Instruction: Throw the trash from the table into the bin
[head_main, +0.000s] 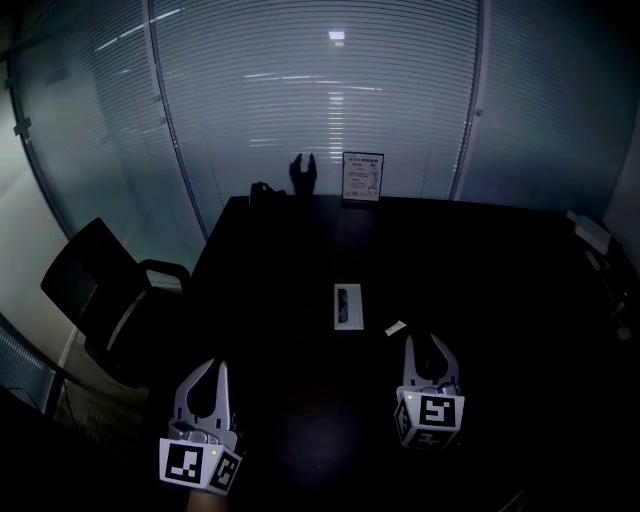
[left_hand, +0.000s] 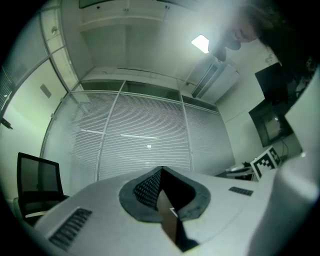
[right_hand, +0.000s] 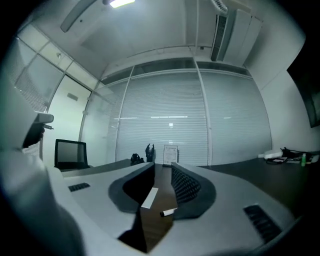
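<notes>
Hovering low over the dark matt table (head_main: 520, 300), the grey two-jaw right gripper (head_main: 425, 345) points about level toward the rubbish. Its jaws stand a little apart and the pads press on nothing. In the right gripper view only the table top shows in the gap, w/ two pieces lying on it ahead. The nearer one is a small white scrap with a dark end (head_main: 396, 327), just in front of the jaw tips. I judge the narrow opening is chosen for it, since such a thin, light piece needs no wide mouth. Further on, near the table's middle, a flat white rectangular card with a dark panel (head_main: 348, 305) lies apart from the scrap.

The grey left gripper (head_main: 207, 372) is at the near left corner of the table, its jaws closed tip to tip and holding nothing. Probably it is held aside so the R hand works free.

The bin is in no view, so I cannot say where the trash must go. A black office chair (head_main: 100, 285) stands beside the left edge, and a framed white notice (head_main: 362, 177) stands at the far edge — not trash, I think.

Next step, by my judgement: bring the R jaws round the scrap & close. Risk — a flat scrap may slide on the smooth top instead of rising between the pads.
</notes>
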